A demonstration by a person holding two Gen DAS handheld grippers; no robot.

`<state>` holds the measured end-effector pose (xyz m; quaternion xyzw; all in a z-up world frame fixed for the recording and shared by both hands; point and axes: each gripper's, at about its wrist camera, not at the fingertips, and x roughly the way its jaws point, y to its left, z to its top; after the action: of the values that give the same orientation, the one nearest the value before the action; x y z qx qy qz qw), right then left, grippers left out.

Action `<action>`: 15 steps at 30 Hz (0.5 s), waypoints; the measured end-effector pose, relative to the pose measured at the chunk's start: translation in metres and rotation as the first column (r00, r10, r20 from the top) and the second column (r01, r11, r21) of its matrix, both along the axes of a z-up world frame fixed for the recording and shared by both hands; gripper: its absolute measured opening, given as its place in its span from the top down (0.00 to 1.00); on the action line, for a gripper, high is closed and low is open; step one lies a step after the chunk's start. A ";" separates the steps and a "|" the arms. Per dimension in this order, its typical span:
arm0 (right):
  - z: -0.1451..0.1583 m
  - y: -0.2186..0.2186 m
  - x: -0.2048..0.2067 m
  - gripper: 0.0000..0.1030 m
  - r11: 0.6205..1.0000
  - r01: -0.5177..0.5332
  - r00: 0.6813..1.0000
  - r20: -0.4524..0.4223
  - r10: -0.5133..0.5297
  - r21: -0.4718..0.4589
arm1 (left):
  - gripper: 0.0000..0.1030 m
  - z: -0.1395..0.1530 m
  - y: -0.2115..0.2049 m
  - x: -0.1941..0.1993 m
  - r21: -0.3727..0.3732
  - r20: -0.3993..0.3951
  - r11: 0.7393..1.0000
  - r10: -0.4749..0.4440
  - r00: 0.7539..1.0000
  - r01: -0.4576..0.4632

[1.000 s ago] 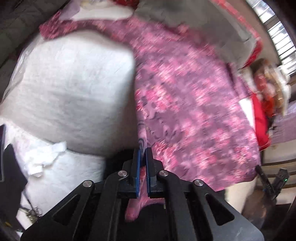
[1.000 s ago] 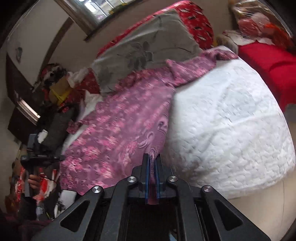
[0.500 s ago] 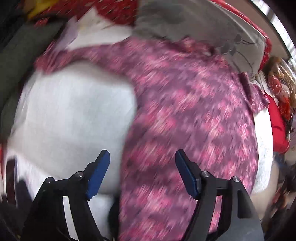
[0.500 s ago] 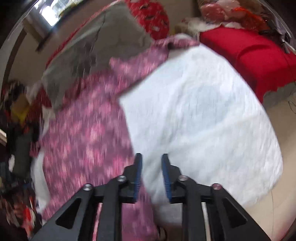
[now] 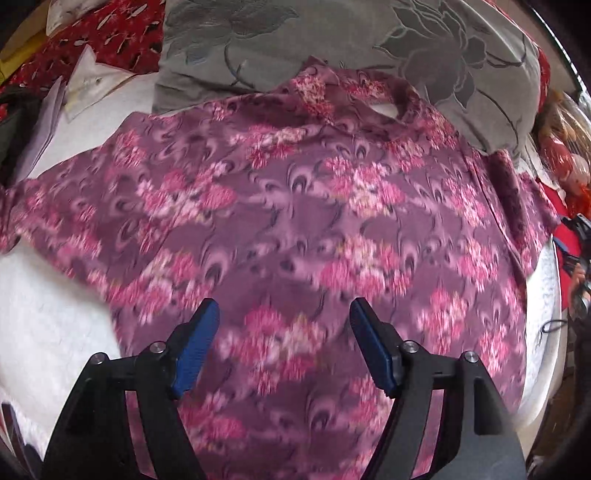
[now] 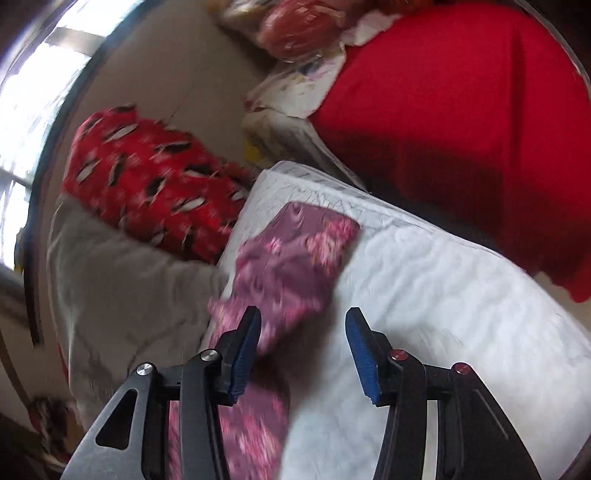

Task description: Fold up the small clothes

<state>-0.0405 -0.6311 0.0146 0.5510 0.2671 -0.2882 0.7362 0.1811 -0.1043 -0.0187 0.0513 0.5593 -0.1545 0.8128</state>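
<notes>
We take this for a bedroom in a lived-in home. A bed with a white quilted mattress cover (image 5: 55, 332) carries the things, and a grey flower-patterned pillow (image 5: 332, 44) lies along its far edge, with a red patterned blanket (image 6: 147, 177) bunched at the far corner beside it. A purple flowered garment (image 5: 295, 221) is spread over the bed. Just off the bed's right edge we see a surface draped in plain red cloth (image 6: 461, 122), with plastic bags (image 6: 295, 33) and papers piled at its far end. Daylight comes through a window (image 6: 33, 85) set in a plain beige wall (image 6: 177, 74).
</notes>
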 end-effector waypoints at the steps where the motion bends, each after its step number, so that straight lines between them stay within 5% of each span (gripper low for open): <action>1: -0.006 -0.003 0.004 0.51 1.000 0.013 1.000 0.016 -0.013 0.020 | 0.29 0.001 -0.001 0.004 -0.006 0.004 1.000 0.003 1.000 -0.003; 5: -0.008 -0.010 0.011 0.47 0.999 0.049 0.995 0.082 -0.048 -0.007 | 0.29 0.005 -0.009 0.028 -0.012 0.029 1.000 0.024 0.999 -0.024; 6: -0.007 -0.013 0.013 0.63 0.999 0.042 0.997 0.070 -0.040 -0.016 | 0.29 0.006 -0.011 0.033 -0.006 0.034 1.000 0.029 0.999 -0.029; 7: -0.003 -0.014 0.012 0.92 0.999 0.031 0.998 0.054 -0.029 -0.029 | 0.29 0.008 -0.013 0.039 0.001 0.039 0.999 0.036 0.999 -0.036; 12: 0.042 -0.028 -0.031 0.91 0.961 0.151 0.987 0.088 -0.134 -0.231 | 0.29 0.010 -0.016 0.062 -0.018 0.072 0.997 0.081 0.994 -0.080; 15: 0.023 -0.045 -0.046 0.91 0.976 0.138 0.988 -0.040 -0.146 -0.166 | 0.29 -0.017 -0.015 0.070 -0.019 -0.003 0.993 0.120 0.993 -0.120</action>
<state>-0.0862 -0.6758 0.0376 0.4990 0.2218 -0.3752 0.7490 0.2512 -0.1198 -0.0354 0.0097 0.5608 -0.1105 0.8205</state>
